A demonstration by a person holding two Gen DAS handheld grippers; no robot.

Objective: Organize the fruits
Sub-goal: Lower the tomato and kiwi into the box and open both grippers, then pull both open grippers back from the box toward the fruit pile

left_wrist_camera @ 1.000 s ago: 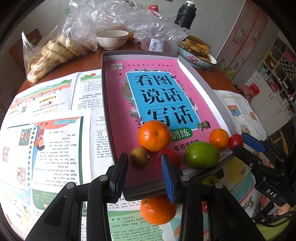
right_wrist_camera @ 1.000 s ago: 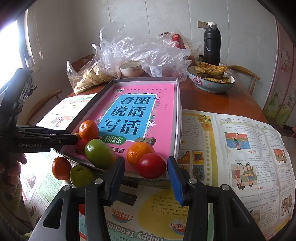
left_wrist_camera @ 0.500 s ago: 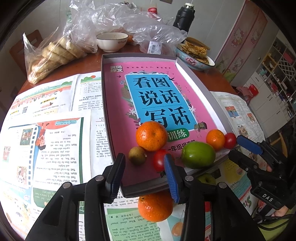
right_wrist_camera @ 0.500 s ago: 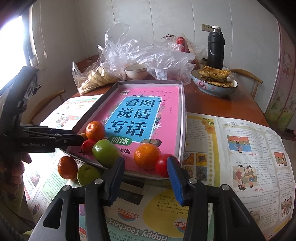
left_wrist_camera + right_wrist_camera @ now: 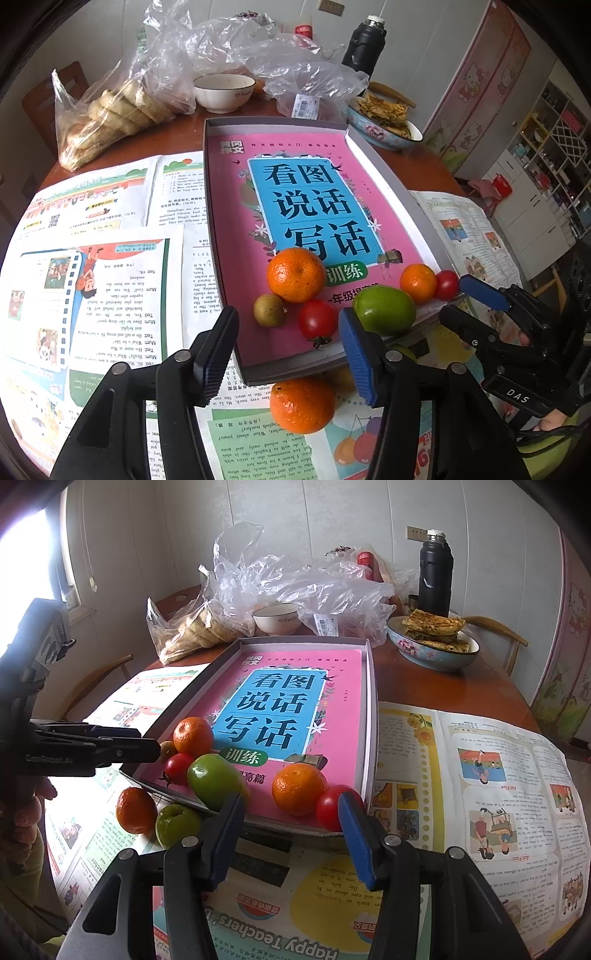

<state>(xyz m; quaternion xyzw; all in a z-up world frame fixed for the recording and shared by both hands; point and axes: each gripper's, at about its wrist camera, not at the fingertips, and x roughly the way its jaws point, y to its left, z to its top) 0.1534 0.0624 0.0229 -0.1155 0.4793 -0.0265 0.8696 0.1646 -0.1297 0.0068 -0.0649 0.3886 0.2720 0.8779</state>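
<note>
Left gripper (image 5: 286,352): jaws have just been opening and stand apart around the tray's (image 5: 218,206) near edge, holding nothing; a cherry tomato (image 5: 317,322) and a small brown fruit (image 5: 269,310) lie just beyond the tips, untouched, the tomato's right side partly behind the blue pad. Below the tray edge, on the newspaper (image 5: 110,295), an orange (image 5: 302,406) sits between the gripper arms, its top hidden by the tray lip; a yellowish-green fruit to its right is mostly hidden and hard to identify. Right gripper (image 5: 291,836): jaws have also just widened a little, partly open, gripping nothing; a red tomato (image 5: 328,806) sits at the tray's (image 5: 371,716) near right corner, its right part covered by the blue pad, contact unclear. Beside it lies an orange (image 5: 298,788), touching or nearly so. A green fruit (image 5: 212,781) lies just past the black finger, its lower edge cut off by it. Further left in the tray sit another tomato (image 5: 179,768) and an orange (image 5: 192,736); the brown fruit is nearly hidden behind the left gripper's tip. Off the tray, on paper, lie an orange (image 5: 135,810) and a green apple (image 5: 177,823). A pink book (image 5: 295,701) lines the tray. Far side of the table: bowl (image 5: 277,618), plastic bags (image 5: 295,583), flask (image 5: 436,576), dish of flatbread (image 5: 436,642); bag contents unclear.
</note>
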